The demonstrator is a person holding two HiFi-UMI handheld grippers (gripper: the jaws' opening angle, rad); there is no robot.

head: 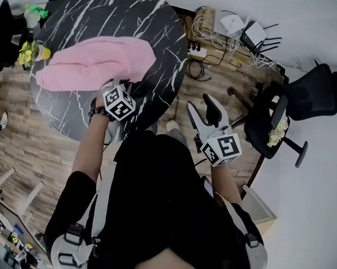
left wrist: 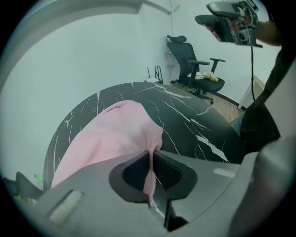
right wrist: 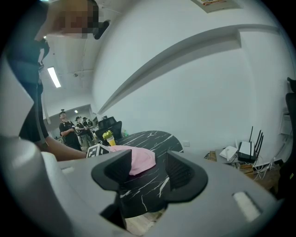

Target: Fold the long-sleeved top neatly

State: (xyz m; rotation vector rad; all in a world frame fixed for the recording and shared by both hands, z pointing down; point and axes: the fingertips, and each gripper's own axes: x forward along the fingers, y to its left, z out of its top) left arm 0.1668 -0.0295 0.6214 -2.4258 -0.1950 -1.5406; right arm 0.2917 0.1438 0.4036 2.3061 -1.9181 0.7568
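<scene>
Left gripper view: left gripper [left wrist: 151,159] jaws clamped on near edge of pink top [left wrist: 108,139], heaped on worktop [left wrist: 194,122]; right gripper [right wrist: 147,172] jaws apart, empty. Advice: draw edge out flat before folding.

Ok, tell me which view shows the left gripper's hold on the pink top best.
The left gripper view: the left gripper has its jaws shut on a pinched fold of the pink top. The head view hides that pinch under the marker cube. The right gripper view shows the top far off, not the pinch.
</scene>
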